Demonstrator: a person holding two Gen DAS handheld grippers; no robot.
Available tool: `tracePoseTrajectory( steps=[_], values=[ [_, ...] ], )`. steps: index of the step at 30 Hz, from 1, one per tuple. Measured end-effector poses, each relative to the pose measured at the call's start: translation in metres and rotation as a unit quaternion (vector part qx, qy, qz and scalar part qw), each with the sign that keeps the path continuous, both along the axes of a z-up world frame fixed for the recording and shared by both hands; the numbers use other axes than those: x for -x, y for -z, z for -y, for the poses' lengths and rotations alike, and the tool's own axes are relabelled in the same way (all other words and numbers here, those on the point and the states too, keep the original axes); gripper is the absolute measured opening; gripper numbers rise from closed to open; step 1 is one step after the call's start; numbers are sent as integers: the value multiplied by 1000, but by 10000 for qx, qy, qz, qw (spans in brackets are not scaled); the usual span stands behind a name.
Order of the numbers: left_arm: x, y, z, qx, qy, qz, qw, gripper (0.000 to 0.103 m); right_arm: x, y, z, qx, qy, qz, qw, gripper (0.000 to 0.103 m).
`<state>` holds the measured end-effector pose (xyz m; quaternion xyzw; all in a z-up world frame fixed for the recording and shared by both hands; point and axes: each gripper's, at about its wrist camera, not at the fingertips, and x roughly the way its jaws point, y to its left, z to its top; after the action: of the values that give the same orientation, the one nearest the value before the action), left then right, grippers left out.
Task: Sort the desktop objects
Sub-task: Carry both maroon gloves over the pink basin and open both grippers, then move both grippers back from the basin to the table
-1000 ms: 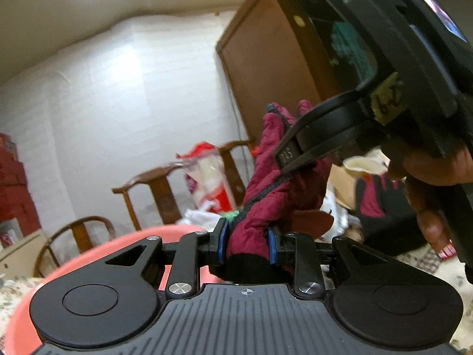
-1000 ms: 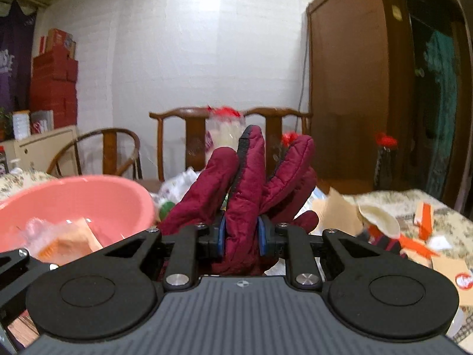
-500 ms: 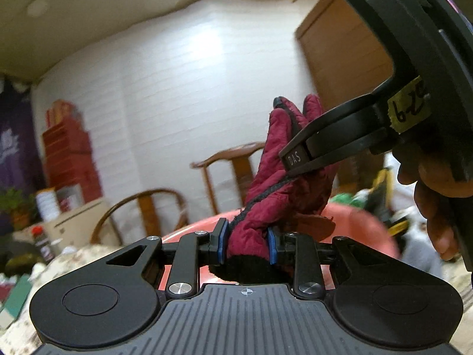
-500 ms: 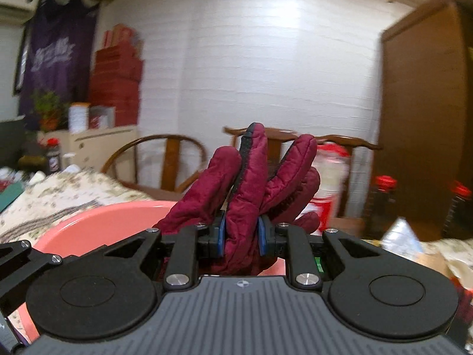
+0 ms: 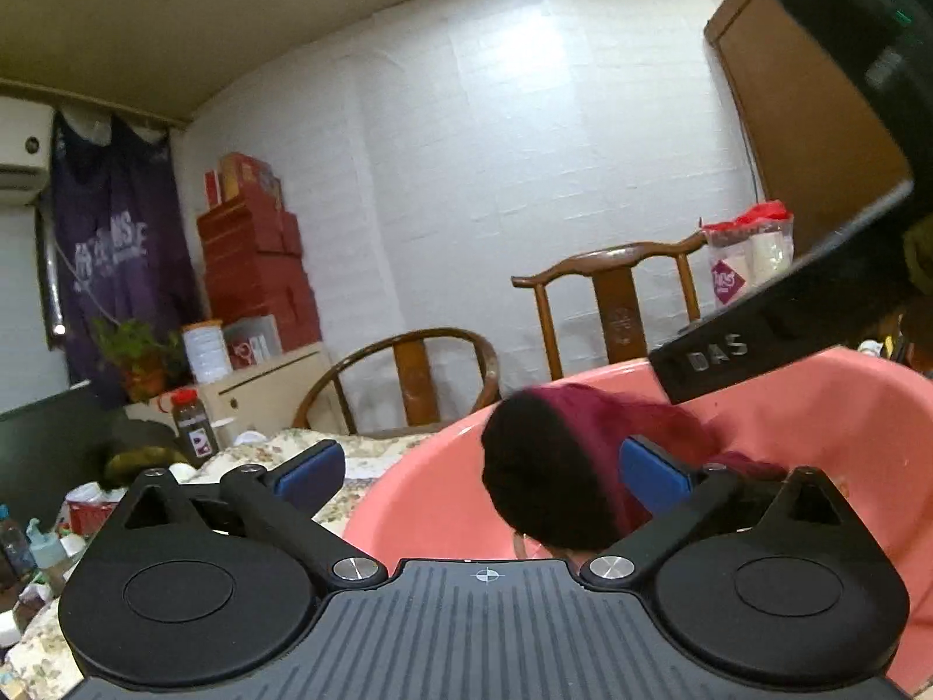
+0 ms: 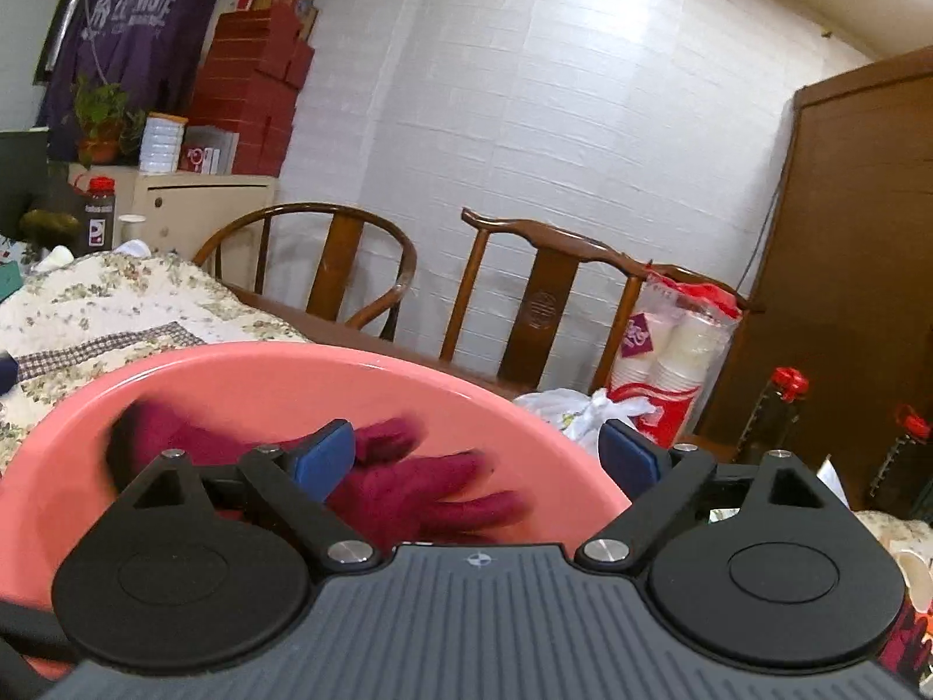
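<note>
Our left gripper (image 5: 481,469) spread wide, gripping nothing; our right gripper (image 6: 478,452) likewise wide, empty. Just ahead, pink basin (image 6: 245,373) on floral tablecloth (image 6: 111,303). Maroon glove (image 6: 420,484) blurred inside basin, black cuff (image 5: 536,466) between our left fingers; contact unclear. Beyond table: two wooden chairs (image 6: 542,297), bag of paper cups (image 6: 676,361). Farther: white brick wall (image 6: 554,116), red boxes (image 6: 251,87), brown wardrobe (image 6: 857,245).

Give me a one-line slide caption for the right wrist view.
Open right hand-held gripper above the pink basin, with the maroon glove inside it.
</note>
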<state>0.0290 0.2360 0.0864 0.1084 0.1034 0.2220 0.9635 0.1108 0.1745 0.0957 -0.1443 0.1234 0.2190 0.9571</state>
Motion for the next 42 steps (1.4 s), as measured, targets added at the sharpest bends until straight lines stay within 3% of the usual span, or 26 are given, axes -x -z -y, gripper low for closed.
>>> tracePoseTrajectory(
  steps=[10,18,24,31,35,42],
  values=[
    [20,-22,19,417,356,368,9978,103,8,-3,38,-387,189,-82,9990,96],
    [15,-17,59,527,999,514,9923,103,34,6,108,-966,614,201,9932,100],
    [-5,1,128,428,1809,287,9822,103,35,23,187,-1153,1440,94,9828,100],
    [-37,34,213,306,2589,-200,9652,103,30,54,260,-732,2486,-101,9658,100],
    [-55,48,240,239,2911,-414,9555,103,30,72,296,-648,2898,-142,9548,100],
    [-89,65,275,187,3359,-789,9384,103,24,86,348,-956,3274,-383,9393,100]
  ],
)
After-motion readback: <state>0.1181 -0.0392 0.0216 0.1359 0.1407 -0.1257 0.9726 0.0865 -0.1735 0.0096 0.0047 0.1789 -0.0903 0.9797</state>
